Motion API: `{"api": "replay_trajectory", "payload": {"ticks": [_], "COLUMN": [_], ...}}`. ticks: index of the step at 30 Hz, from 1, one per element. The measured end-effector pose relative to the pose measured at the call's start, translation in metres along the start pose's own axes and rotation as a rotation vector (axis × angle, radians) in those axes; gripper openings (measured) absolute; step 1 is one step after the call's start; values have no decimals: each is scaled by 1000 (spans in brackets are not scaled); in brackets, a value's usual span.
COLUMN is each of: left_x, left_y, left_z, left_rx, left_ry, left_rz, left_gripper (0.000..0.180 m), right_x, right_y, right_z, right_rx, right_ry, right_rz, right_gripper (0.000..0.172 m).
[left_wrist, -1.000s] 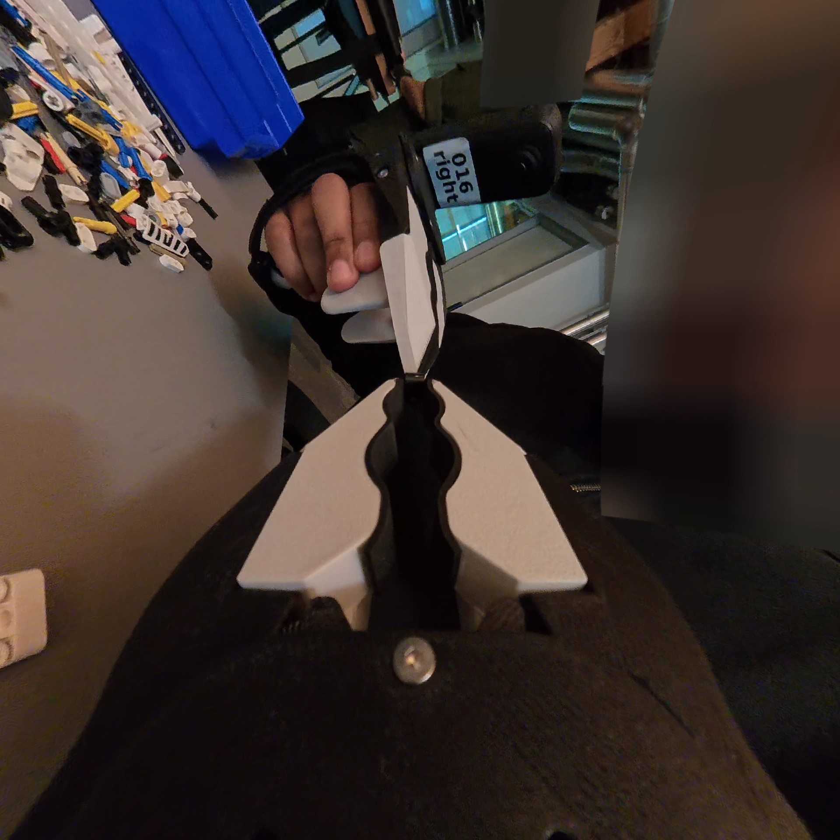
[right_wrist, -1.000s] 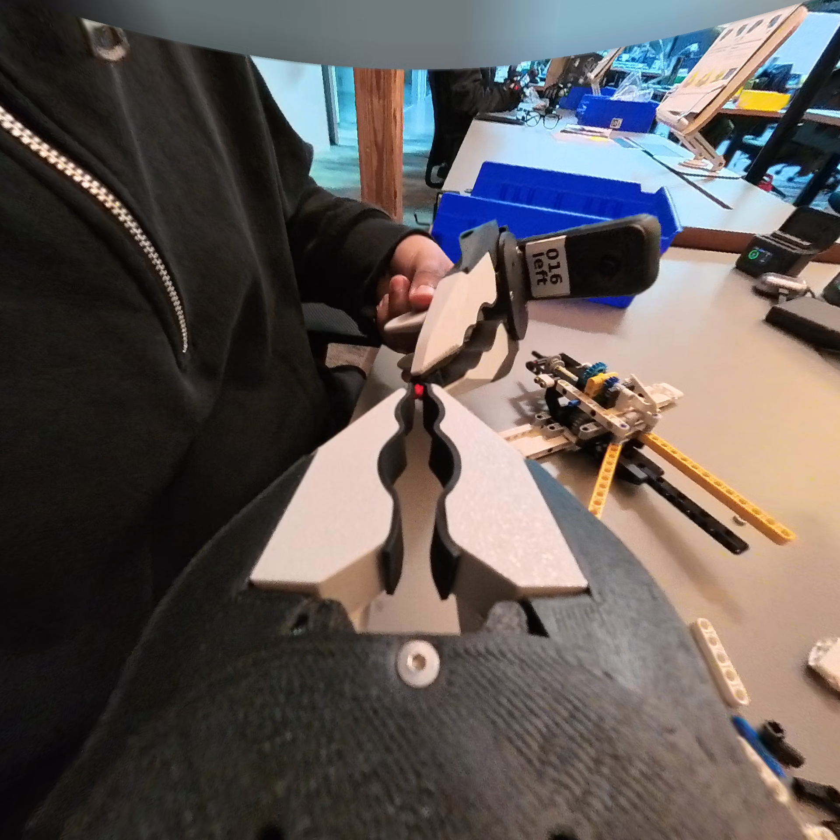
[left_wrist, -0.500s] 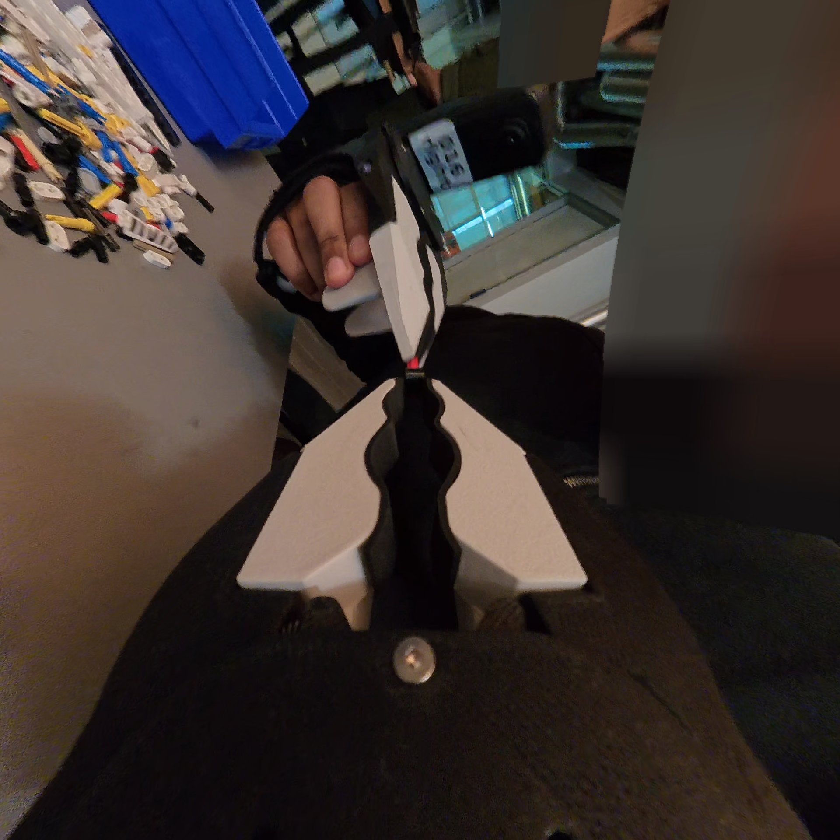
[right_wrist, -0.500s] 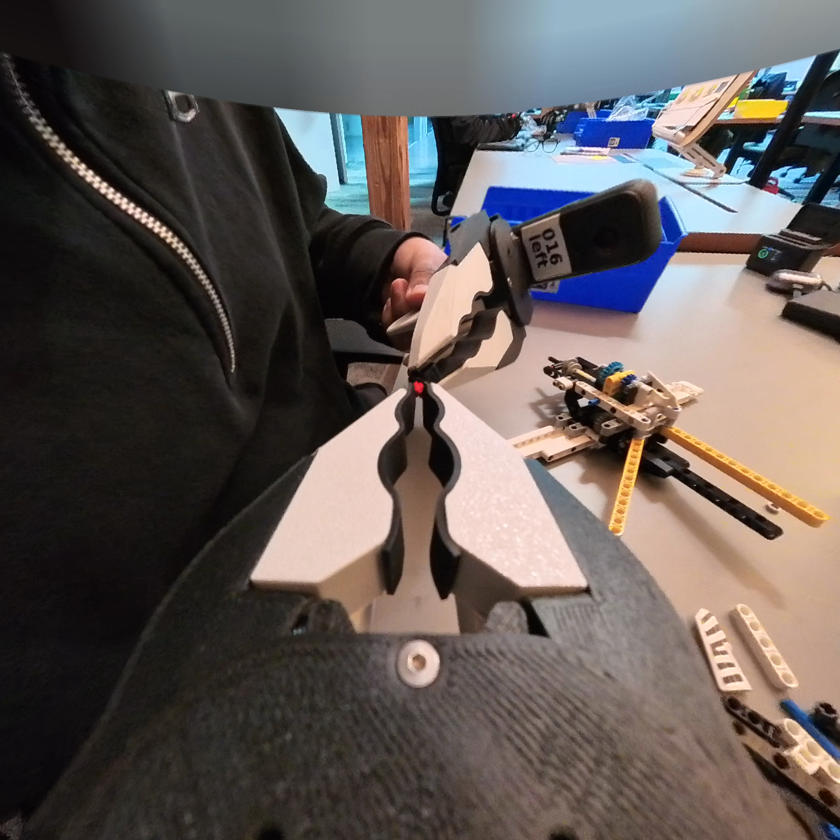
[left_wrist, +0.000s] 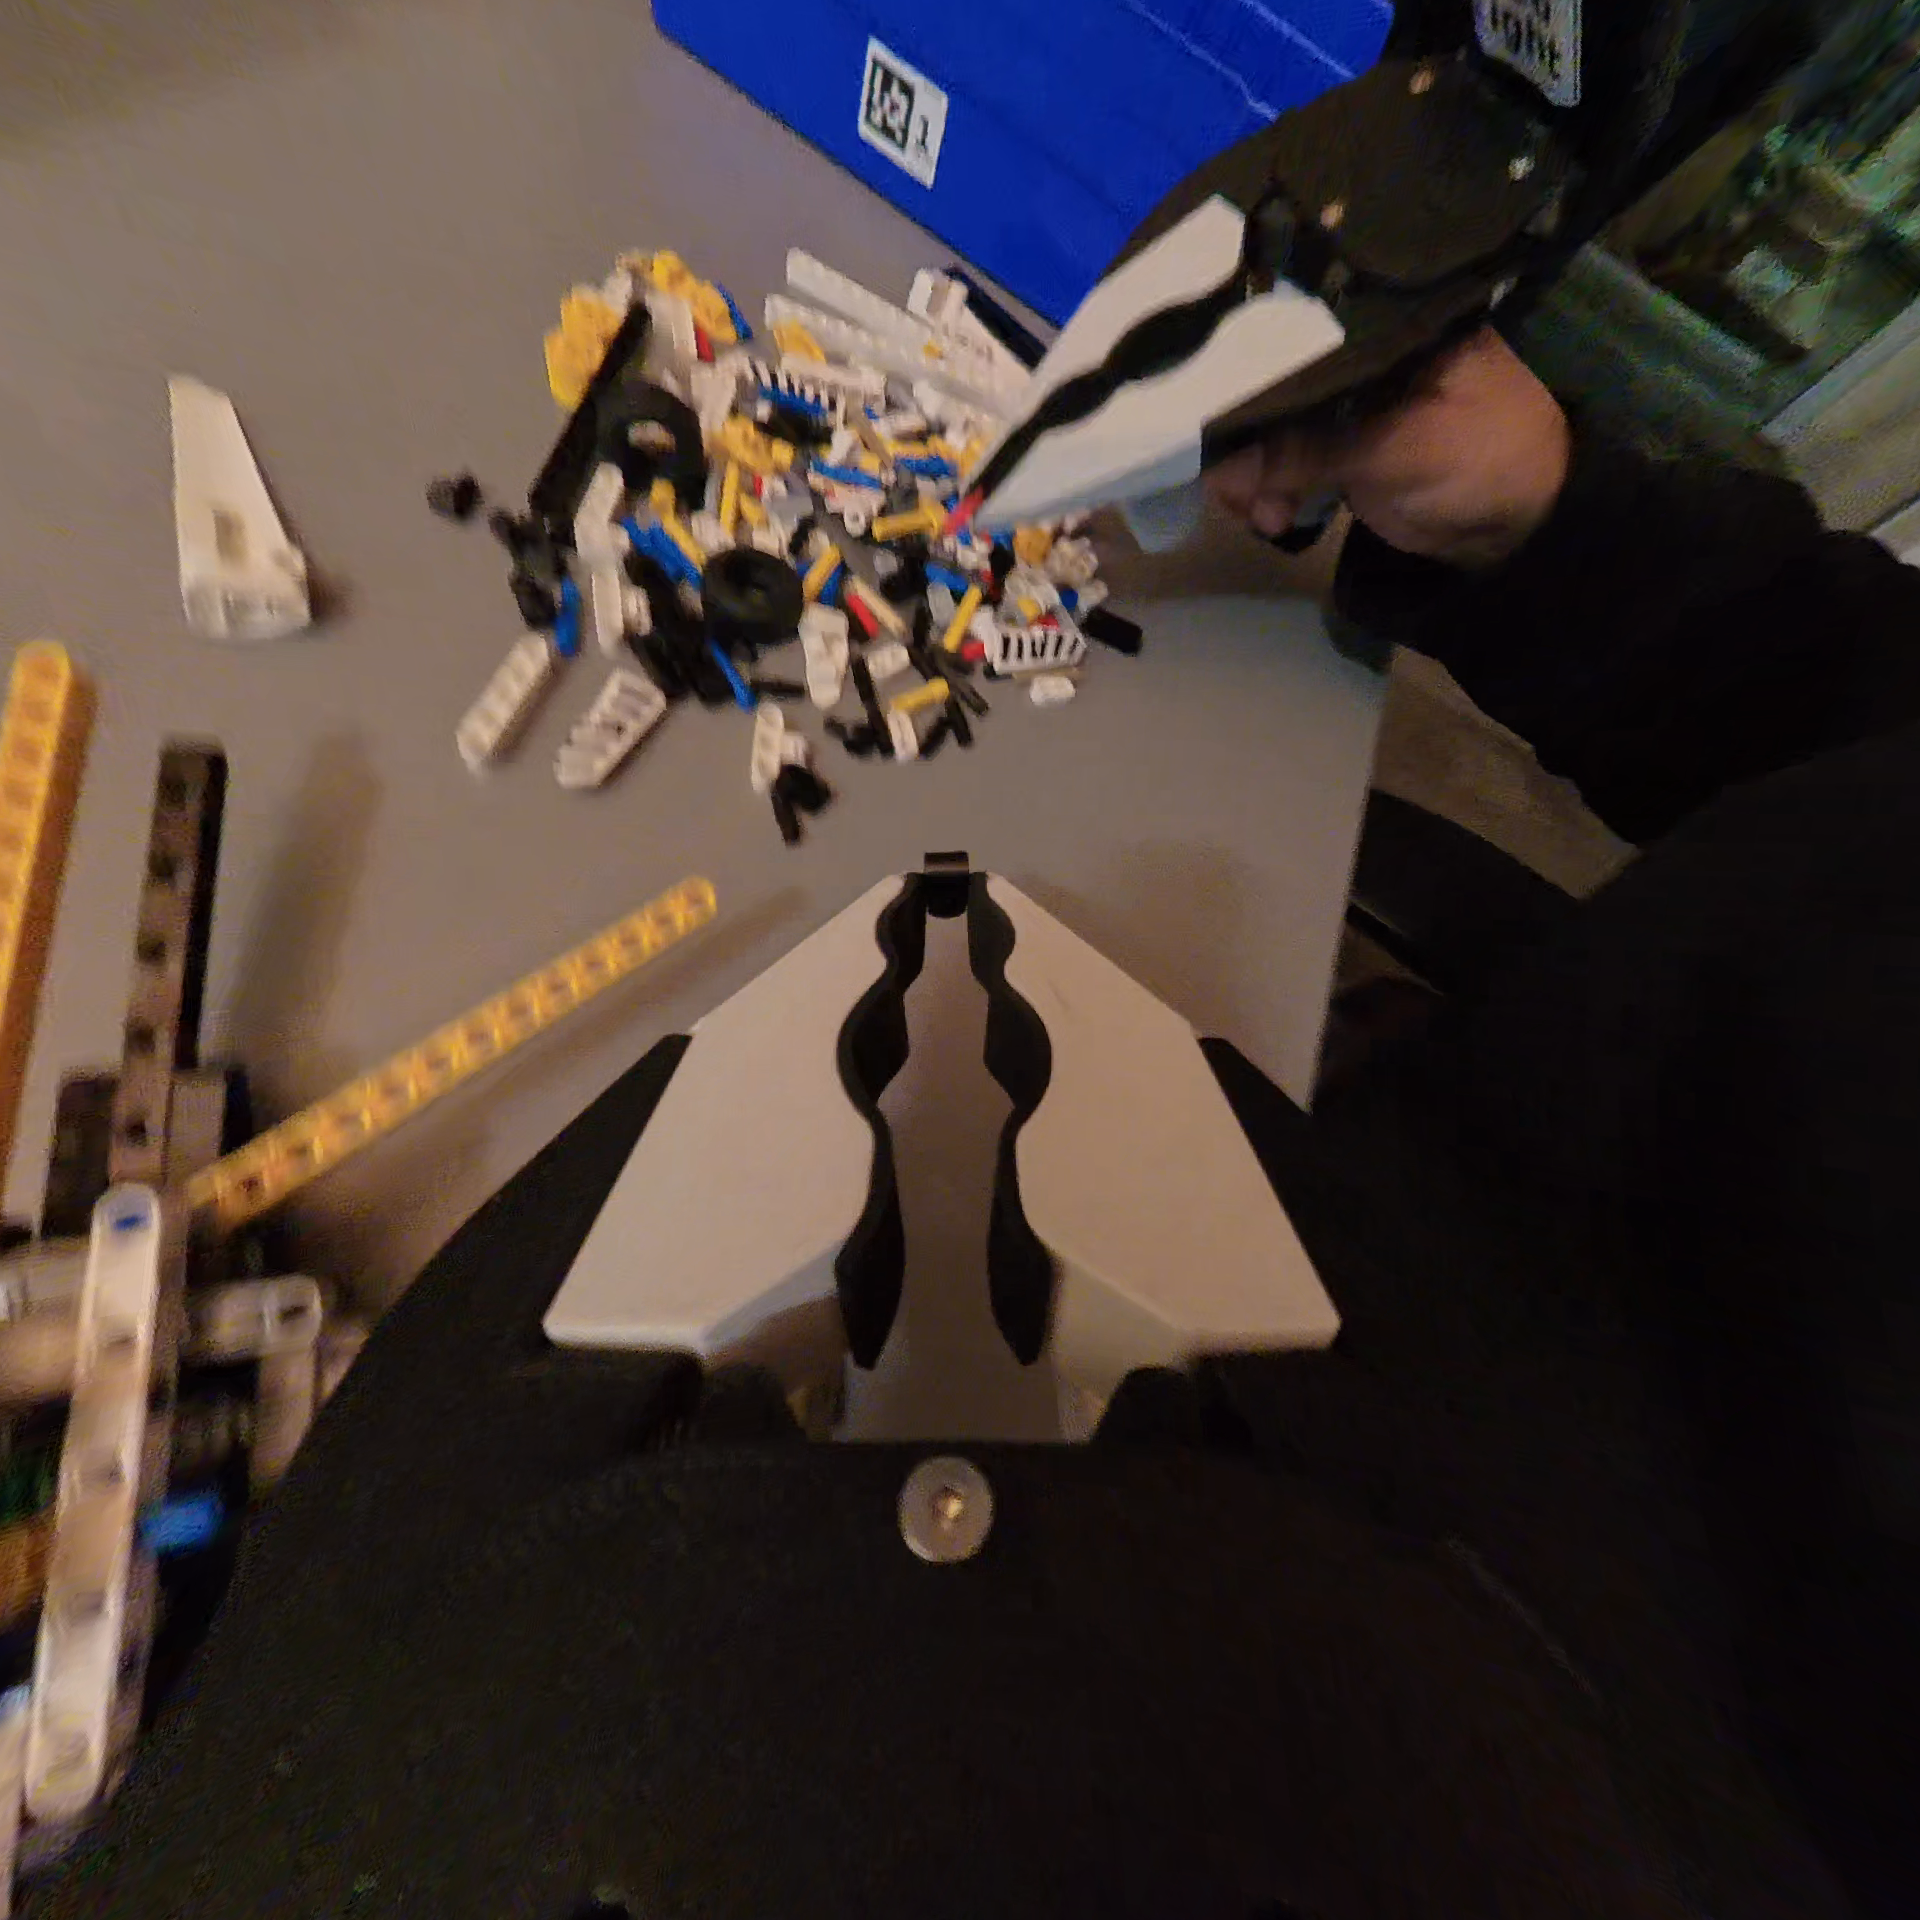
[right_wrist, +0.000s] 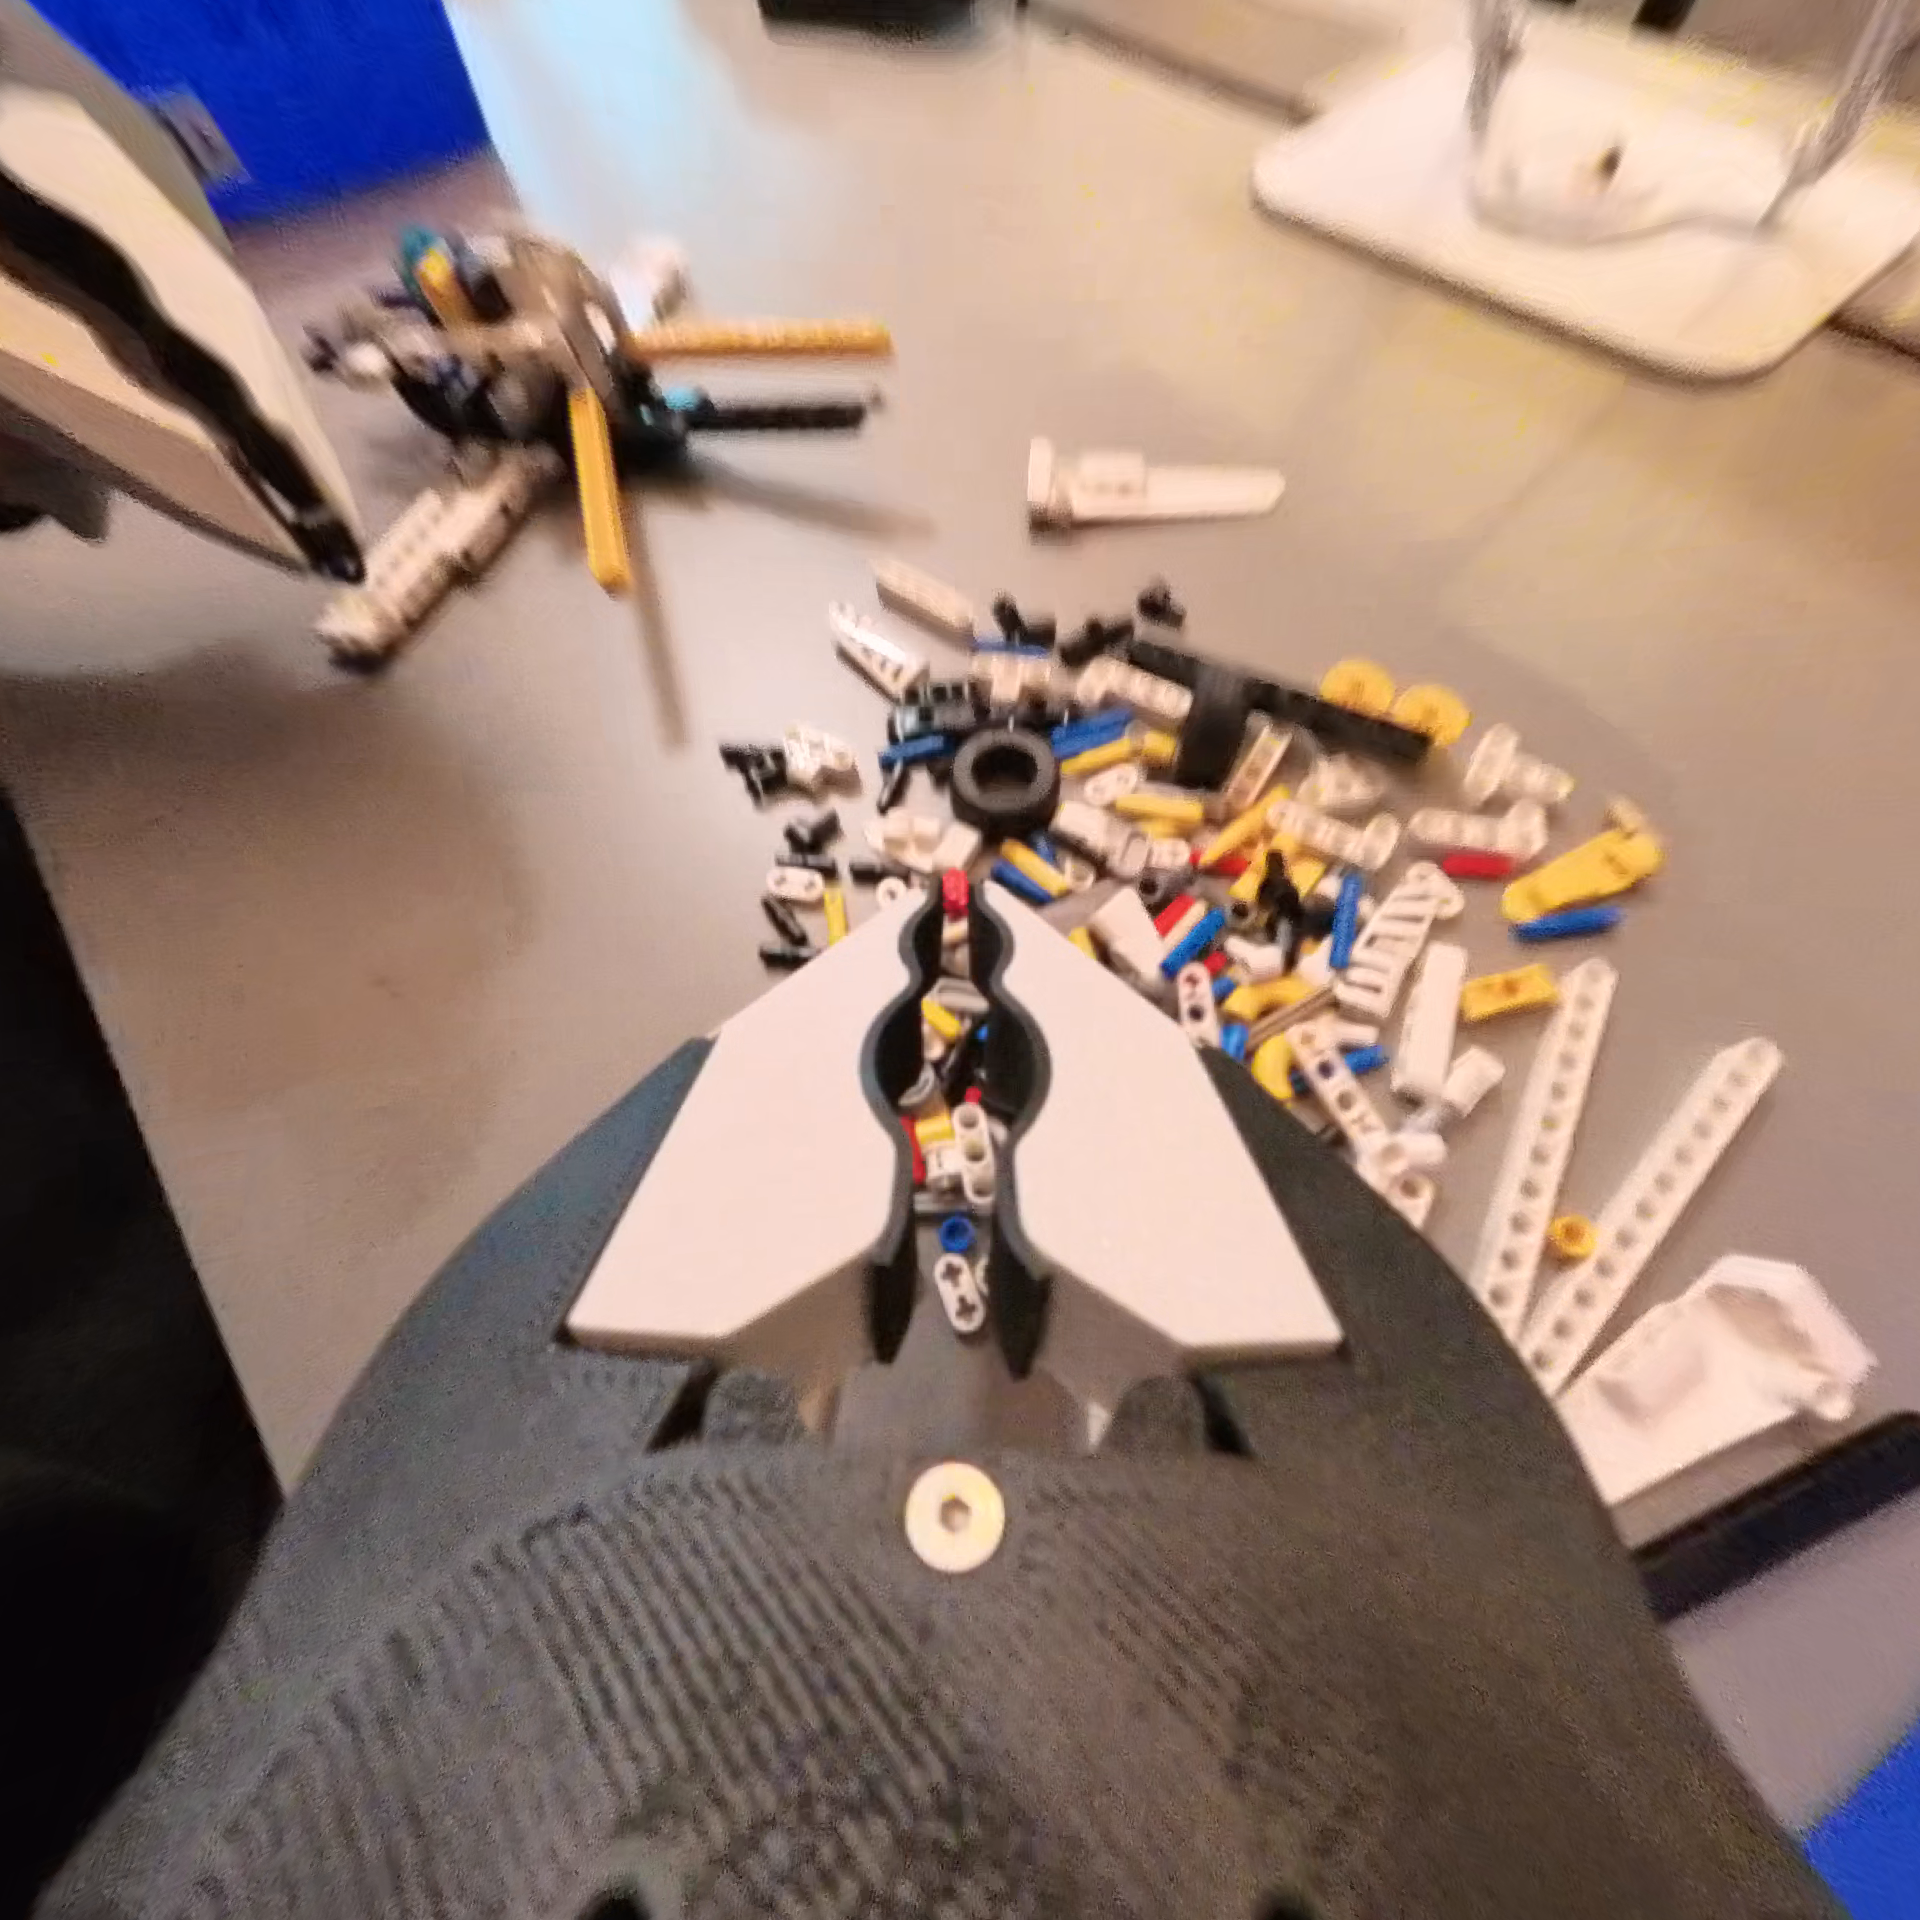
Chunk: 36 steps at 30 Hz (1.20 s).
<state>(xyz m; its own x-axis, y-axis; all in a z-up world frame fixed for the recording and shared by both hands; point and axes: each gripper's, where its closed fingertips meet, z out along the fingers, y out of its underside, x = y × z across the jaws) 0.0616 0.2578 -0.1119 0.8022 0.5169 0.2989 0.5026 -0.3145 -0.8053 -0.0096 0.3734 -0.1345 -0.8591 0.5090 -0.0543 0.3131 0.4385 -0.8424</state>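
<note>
Pinching a small red pin (right_wrist: 953, 896) at the very tips, right gripper (right_wrist: 954, 914) hanging just above the near edge of the loose pile of building pieces (right_wrist: 1226, 862). Clamped likewise on a small black piece (left_wrist: 943, 875), left gripper (left_wrist: 943, 894) poised over bare table (left_wrist: 312, 208), near the yellow beam (left_wrist: 457, 1049) and half-built model (right_wrist: 520, 343). Neither piece fitted anywhere yet; pile mostly unsorted.

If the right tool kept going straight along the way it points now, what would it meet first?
Most likely the pile of small building pieces on the table: the right tool, holding a small red piece, points at the pile's near edge. Blur leaves depth unclear.
</note>
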Motion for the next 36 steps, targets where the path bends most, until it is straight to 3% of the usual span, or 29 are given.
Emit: {"api": "replay_trajectory", "payload": {"ticks": [3,6,8,13,19,23,28,32,36], "left_x": [-7,-17,-26,-30,-43,-55,-95,-123,-132], "left_y": [-15,-12,-10,-22,-42,-62,-63,-38,-2], "left_z": [34,61,71,81,74,37,-52,-120,-150], "left_rx": [-36,-133,-171,-169,-137,-20,107,150,122], "left_ry": [6,-5,-75,-138,-185,-254,-457,-569,-596], "left_rz": [46,36,82,154,157,160,132,58,31], "left_gripper": [5,5,6,7,33,32,32,32,30], "right_x": [1,0,0,2,-6,-9,-31,-45,-68], "right_y": [9,10,8,-1,-8,-15,-26,-38,-60], "right_z": [11,19,19,7,-9,-21,-25,-13,10], "right_rx": [-41,-64,-56,28,122,179,291,345,313], "right_ry": [12,-13,-18,12,24,48,-18,-52,-131], "right_rz": [10,38,42,27,48,64,114,131,75], "right_gripper": [3,3,14,20,19,20,21,34,36]}}
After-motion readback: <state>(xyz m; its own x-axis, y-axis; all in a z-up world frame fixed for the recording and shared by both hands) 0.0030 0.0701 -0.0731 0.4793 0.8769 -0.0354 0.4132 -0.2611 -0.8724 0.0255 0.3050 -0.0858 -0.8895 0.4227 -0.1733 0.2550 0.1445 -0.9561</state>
